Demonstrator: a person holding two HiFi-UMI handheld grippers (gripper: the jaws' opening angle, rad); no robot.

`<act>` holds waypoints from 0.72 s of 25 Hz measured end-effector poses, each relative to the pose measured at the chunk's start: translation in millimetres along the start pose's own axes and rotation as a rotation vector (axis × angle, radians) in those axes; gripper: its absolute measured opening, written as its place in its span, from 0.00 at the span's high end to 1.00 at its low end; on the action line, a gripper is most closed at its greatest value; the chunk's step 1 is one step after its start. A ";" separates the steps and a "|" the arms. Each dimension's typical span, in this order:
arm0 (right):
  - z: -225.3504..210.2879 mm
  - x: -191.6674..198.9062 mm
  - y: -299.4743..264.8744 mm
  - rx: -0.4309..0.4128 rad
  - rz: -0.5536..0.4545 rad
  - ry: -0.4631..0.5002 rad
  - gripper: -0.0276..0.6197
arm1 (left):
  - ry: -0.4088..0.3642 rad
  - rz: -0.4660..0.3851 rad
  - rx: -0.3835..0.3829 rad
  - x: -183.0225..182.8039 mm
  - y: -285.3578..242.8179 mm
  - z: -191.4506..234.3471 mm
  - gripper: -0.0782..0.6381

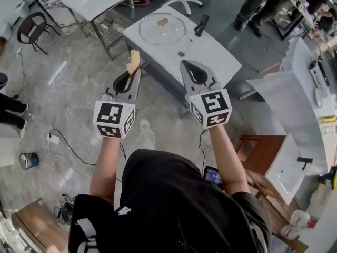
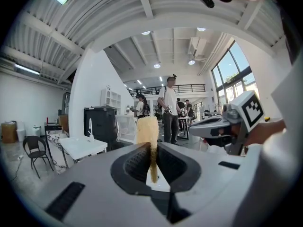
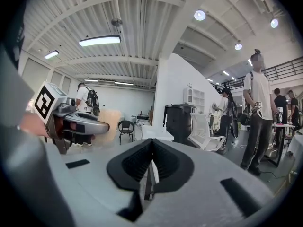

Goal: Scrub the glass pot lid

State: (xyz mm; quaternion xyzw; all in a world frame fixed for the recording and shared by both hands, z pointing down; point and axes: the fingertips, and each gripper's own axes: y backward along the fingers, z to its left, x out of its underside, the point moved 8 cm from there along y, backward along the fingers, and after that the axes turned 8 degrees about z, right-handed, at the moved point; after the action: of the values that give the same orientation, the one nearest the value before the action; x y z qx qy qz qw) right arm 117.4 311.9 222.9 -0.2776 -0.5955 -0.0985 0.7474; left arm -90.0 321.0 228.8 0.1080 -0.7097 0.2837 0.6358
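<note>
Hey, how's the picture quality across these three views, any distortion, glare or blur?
Head view: sharp, fisheye-bent edges, faint sheen on the glass pot lid. Left gripper view: dark round vignette, windows washed out, sponge slightly soft. Right gripper view: same vignette, ceiling lamp glaring.

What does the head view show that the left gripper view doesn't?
Head view only: the glass lid lying on the white counter, beside the faucet. Left gripper view only: the ceiling and windows. Both: the sponge clamped in the left gripper, and the shut, empty right gripper.
</note>
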 end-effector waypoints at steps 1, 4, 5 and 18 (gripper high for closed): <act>-2.6 -3.7 -9.9 0.000 0.003 0.000 0.96 | 0.003 0.002 0.002 -2.3 -6.1 8.3 0.86; -7.5 -15.6 -40.2 0.001 0.015 -0.001 0.96 | 0.005 0.016 0.012 -8.3 -24.0 35.8 0.86; -10.0 -19.7 -50.7 0.001 0.019 -0.004 0.96 | 0.002 0.020 0.015 -11.0 -31.1 45.3 0.86; -42.1 -39.8 -180.2 0.029 0.098 -0.040 0.96 | 0.016 0.061 0.085 -23.7 -126.7 152.9 0.86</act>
State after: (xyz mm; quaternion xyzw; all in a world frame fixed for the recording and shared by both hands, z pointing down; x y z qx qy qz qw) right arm 55.7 133.2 233.2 -0.2977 -0.5973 -0.0477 0.7432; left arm -149.4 130.1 234.9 0.1112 -0.6949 0.3337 0.6272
